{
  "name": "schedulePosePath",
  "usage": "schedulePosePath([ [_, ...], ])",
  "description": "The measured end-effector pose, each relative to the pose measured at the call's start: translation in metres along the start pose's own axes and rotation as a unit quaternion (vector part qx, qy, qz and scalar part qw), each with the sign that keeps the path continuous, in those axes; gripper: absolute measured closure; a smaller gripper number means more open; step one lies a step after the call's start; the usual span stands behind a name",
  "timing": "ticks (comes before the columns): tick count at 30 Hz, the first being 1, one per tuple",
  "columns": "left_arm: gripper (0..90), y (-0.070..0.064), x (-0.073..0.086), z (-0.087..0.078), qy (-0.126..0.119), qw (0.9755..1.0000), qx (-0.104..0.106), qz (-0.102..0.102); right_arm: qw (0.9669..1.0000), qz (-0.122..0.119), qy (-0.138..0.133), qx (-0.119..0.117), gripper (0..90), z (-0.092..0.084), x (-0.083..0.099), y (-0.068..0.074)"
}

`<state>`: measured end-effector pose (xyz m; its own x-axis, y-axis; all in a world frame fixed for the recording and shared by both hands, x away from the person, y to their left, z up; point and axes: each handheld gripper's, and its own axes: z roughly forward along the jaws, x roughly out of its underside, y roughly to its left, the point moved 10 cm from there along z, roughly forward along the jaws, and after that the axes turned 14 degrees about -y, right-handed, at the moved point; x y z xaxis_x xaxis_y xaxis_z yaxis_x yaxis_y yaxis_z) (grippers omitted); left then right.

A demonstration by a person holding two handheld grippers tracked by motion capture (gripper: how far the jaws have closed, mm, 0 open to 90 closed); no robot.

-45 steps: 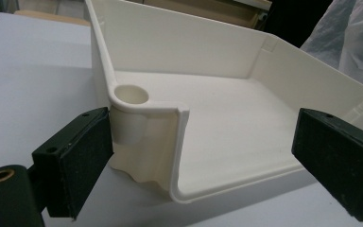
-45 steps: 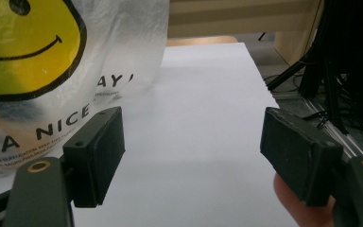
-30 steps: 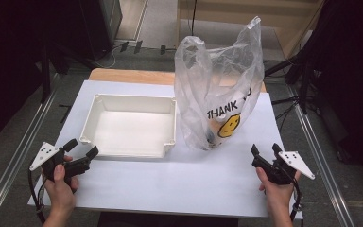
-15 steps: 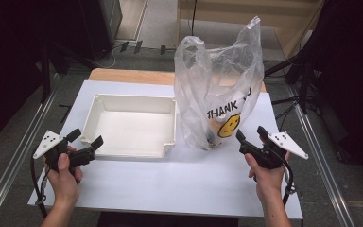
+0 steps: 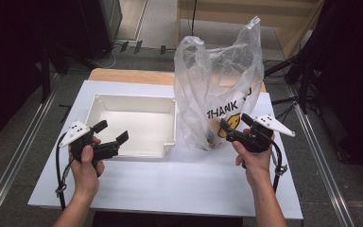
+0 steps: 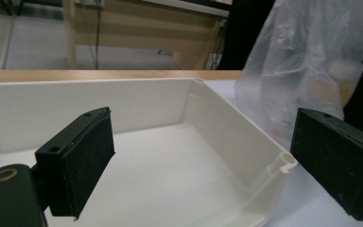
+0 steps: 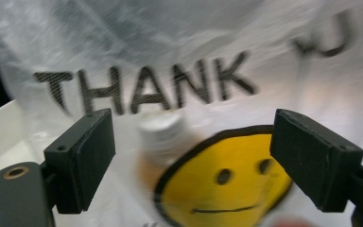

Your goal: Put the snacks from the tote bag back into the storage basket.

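Observation:
A clear plastic bag [image 5: 217, 85] printed THANK YOU with a yellow smiley face [image 7: 222, 179] stands upright at the table's middle right. Something with a white cap [image 7: 163, 130] shows blurred through its wall. My right gripper [image 5: 233, 125] is open, its jaws wide apart close in front of the bag's lower right side. A shallow white tray [image 5: 101, 101] lies to the bag's left. My left gripper [image 5: 111, 132] is open over the tray's near left rim, aimed across the tray [image 6: 246, 142] toward the bag [image 6: 307, 61].
The white table [image 5: 170, 179] has bare surface in front of the tray and bag. A wooden board [image 5: 123, 75] lies along its far edge. Metal rails [image 5: 14, 161] run down both sides. Dark stands and cables crowd the floor behind.
Both hands moved forward and inward. The left gripper rose to the tray's near rim, and the right gripper came up close to the bag's printed side.

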<state>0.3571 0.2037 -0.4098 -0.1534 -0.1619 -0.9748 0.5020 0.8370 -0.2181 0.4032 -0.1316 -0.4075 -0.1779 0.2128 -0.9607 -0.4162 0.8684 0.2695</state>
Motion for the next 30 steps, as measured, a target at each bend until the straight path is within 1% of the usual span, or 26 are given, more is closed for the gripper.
schedulePosePath([
  [1, 7.2, -0.004, 0.000, 0.003, 0.002, 1.0000, 0.004, 0.000, 1.0000, 0.001, 0.009, -0.003, 15.7, 0.004, 0.001, 0.000],
  [2, 7.2, -0.006, 0.001, 0.005, 0.003, 1.0000, 0.008, -0.001, 1.0000, 0.002, 0.009, 0.002, 15.7, 0.007, 0.000, -0.002],
  [3, 7.2, -0.009, 0.001, 0.008, 0.006, 0.9999, 0.012, -0.001, 0.9999, 0.006, 0.006, 0.007, 15.7, 0.009, -0.002, -0.004],
  [4, 7.2, -0.013, 0.001, 0.011, 0.006, 0.9998, 0.017, 0.002, 0.9998, 0.016, 0.002, 0.013, 15.7, 0.011, -0.006, -0.006],
  [5, 7.2, -0.015, 0.002, 0.013, 0.007, 0.9998, 0.020, 0.004, 0.9997, 0.021, -0.005, 0.011, 15.6, 0.014, -0.011, -0.006],
  [6, 7.2, -0.018, 0.003, 0.015, 0.008, 0.9997, 0.022, 0.006, 0.9997, 0.021, -0.007, 0.012, 15.4, 0.015, -0.014, -0.006],
  [8, 7.2, -0.022, 0.006, 0.019, 0.013, 0.9996, 0.026, 0.005, 0.9998, 0.006, -0.011, 0.017, 14.7, 0.020, -0.020, -0.005],
  [9, 7.2, -0.023, 0.008, 0.021, 0.015, 0.9995, 0.028, 0.001, 0.9998, -0.002, -0.007, 0.017, 14.7, 0.024, -0.020, -0.003],
  [10, 7.2, -0.025, 0.010, 0.023, 0.017, 0.9994, 0.030, -0.001, 0.9998, -0.002, 0.001, 0.018, 15.3, 0.027, -0.018, -0.001],
  [11, 7.2, -0.028, 0.011, 0.024, 0.018, 0.9993, 0.033, -0.003, 0.9999, -0.001, 0.007, 0.012, 16.3, 0.031, -0.015, 0.002],
  [12, 7.2, -0.031, 0.011, 0.025, 0.019, 0.9991, 0.038, -0.001, 0.9999, -0.005, 0.011, 0.004, 19.9, 0.033, -0.012, 0.006],
  [13, 7.2, -0.034, 0.012, 0.026, 0.021, 0.9990, 0.040, 0.001, 0.9998, -0.016, 0.014, 0.001, 28.4, 0.035, -0.009, 0.009],
  [14, 7.2, -0.037, 0.012, 0.027, 0.022, 0.9987, 0.045, 0.003, 0.9996, -0.027, 0.007, -0.001, 39.8, 0.036, -0.008, 0.012],
  [15, 7.3, -0.039, 0.012, 0.028, 0.024, 0.9985, 0.049, 0.002, 0.9994, -0.033, -0.001, -0.005, 46.6, 0.035, -0.009, 0.014],
  [16, 7.4, -0.042, 0.012, 0.029, 0.026, 0.9983, 0.052, 0.005, 0.9993, -0.036, -0.008, -0.004, 53.0, 0.034, -0.010, 0.015],
  [17, 8.6, -0.044, 0.012, 0.030, 0.028, 0.9981, 0.055, 0.006, 0.9990, -0.041, -0.016, 0.001, 62.4, 0.034, -0.011, 0.015],
  [19, 15.6, -0.049, 0.012, 0.033, 0.031, 0.9978, 0.058, 0.012, 0.9985, -0.045, -0.031, 0.009, 77.6, 0.031, -0.013, 0.014],
  [20, 14.3, -0.052, 0.012, 0.034, 0.033, 0.9973, 0.064, 0.013, 0.9983, -0.044, -0.037, 0.010, 85.2, 0.029, -0.015, 0.014],
  [21, 14.2, -0.054, 0.011, 0.035, 0.035, 0.9969, 0.068, 0.015, 0.9982, -0.043, -0.041, 0.008, 90.0, 0.028, -0.015, 0.015],
  [23, 14.2, -0.059, 0.010, 0.039, 0.032, 0.9967, 0.074, 0.011, 0.9983, -0.041, -0.042, -0.003, 90.0, 0.024, -0.015, 0.017],
  [24, 14.2, -0.062, 0.009, 0.040, 0.032, 0.9965, 0.076, 0.009, 0.9984, -0.035, -0.042, -0.010, 90.0, 0.021, -0.014, 0.018],
  [27, 14.2, -0.071, 0.005, 0.047, 0.031, 0.9960, 0.083, 0.012, 0.9981, -0.033, -0.045, -0.026, 90.0, 0.013, -0.009, 0.023],
  [30, 14.1, -0.080, -0.005, 0.056, 0.026, 0.9956, 0.089, 0.016, 0.9977, -0.029, -0.049, -0.038, 90.0, 0.005, -0.006, 0.028],
])
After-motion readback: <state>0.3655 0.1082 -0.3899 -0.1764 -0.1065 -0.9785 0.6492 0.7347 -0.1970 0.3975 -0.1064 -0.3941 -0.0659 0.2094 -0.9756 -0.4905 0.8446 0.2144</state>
